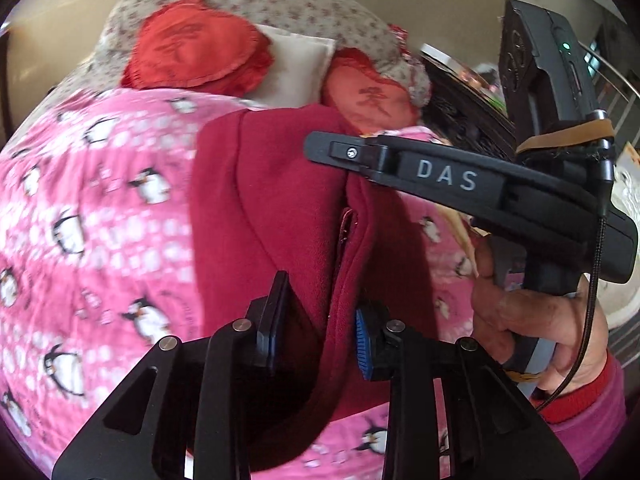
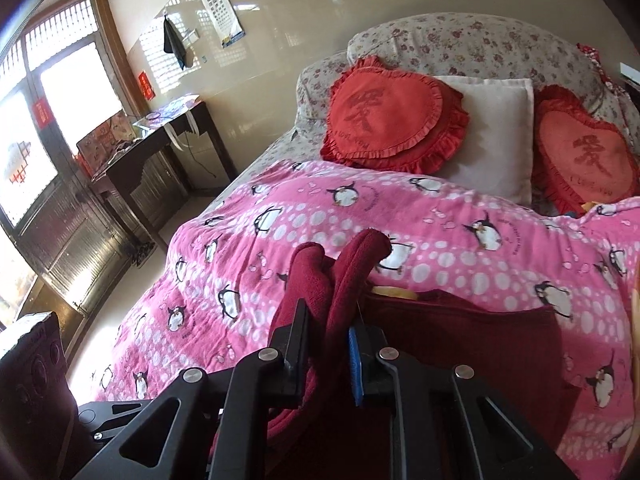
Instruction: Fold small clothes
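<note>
Left gripper (image 1: pixel 320 332): we see it pinching a fold of the red fleece garment (image 1: pixel 280 200).
Beneath: our pink penguin blanket (image 1: pixel 100 200).
Right gripper (image 1: pixel 404 164): held in a hand (image 1: pixel 532 320).

Both wrist cameras are looking steeply down along their fingers, close over the pink blanket (image 2: pixel 440 216), facing the red cushions (image 1: pixel 192 48) at the bedhead; both are sharing the red garment (image 1: pixel 280 184).

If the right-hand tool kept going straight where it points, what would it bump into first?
Probably the pink blanket just past the red garment its fingers already pinch; depth is hard to judge.
</note>
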### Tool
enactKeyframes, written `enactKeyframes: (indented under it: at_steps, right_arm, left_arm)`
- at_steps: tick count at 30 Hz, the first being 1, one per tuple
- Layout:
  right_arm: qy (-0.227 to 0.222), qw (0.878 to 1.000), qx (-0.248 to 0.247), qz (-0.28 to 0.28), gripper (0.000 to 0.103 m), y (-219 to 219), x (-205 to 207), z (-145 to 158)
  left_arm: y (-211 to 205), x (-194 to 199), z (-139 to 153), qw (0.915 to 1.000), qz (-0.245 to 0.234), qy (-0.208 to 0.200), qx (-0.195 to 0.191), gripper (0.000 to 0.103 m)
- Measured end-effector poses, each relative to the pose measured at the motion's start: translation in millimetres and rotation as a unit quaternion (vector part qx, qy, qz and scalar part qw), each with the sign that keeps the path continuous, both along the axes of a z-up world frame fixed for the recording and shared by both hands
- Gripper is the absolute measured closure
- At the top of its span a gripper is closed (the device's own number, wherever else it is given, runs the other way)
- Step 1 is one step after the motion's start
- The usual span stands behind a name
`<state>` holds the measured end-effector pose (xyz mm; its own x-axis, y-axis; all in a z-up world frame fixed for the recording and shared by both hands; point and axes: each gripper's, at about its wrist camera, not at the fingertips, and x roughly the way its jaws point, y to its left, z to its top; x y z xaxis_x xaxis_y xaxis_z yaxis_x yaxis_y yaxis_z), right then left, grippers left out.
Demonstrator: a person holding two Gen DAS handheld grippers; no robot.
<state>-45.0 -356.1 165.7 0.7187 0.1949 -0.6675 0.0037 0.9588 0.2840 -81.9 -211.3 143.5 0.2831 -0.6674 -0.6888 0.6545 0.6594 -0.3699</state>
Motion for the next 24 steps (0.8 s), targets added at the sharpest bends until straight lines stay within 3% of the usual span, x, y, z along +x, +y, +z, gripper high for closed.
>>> enactKeyframes:
  at_steps: [6, 12, 19, 24]
  right_arm:
    - [0.006, 0.999, 0.008, -0.051, 0.089, -64, -40, -12]
    - [0.017, 0.996, 0.025, -0.089, 0.089, -104, -64, -40]
    - [0.035, 0.992, 0.037, -0.118, 0.089, -119, -65, -71]
    - [0.035, 0.989, 0.074, -0.122, 0.089, -130, -68, -77]
  left_arm:
    - [-68, -23, -9, 0.9985, -0.052, 0.002, 0.018, 0.077]
    - [-103, -36, -28, 0.9963, -0.073, 0.010, 0.046, 0.077]
    - [-118, -42, -42, 0.9947, -0.077, 0.021, 0.064, 0.077]
    - [-99, -48, -30, 0.9935, -0.091, 0.025, 0.064, 0.077]
